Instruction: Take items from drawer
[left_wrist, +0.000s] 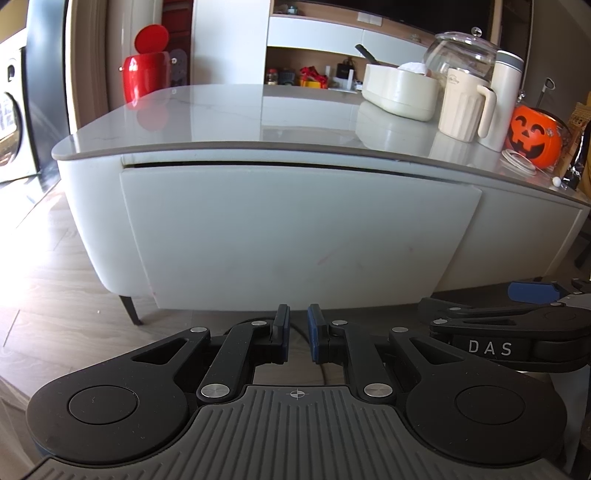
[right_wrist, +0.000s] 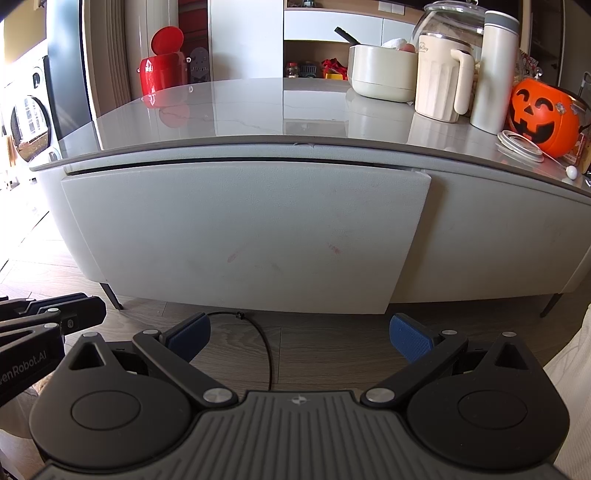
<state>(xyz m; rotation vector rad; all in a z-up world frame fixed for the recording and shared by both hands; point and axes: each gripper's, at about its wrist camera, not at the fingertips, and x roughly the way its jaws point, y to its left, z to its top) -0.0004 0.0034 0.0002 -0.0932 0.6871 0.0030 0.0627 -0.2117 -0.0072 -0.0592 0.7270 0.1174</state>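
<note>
Left gripper (left_wrist: 298, 332) is nearly closed – just a thin gap between the blue pads, nothing in it. Right gripper (right_wrist: 299, 338) is spread wide, also empty, w/ a black cable (right_wrist: 264, 343) lying on the wood floor between its fingers. Both hover low over the floor, side by side, not touching anything.

Straight ahead is the drawer (left_wrist: 295, 236), a big white front panel under the worktop (left_wrist: 229, 118), looks pushed in w/ a dark slit along its top edge. It's near but apart from both grippers. Up on the worktop: red bin (left_wrist: 146, 70) far left, cream bowl (left_wrist: 400, 90), jug (left_wrist: 463, 105), pumpkin bucket (left_wrist: 533, 136) on the right.
</note>
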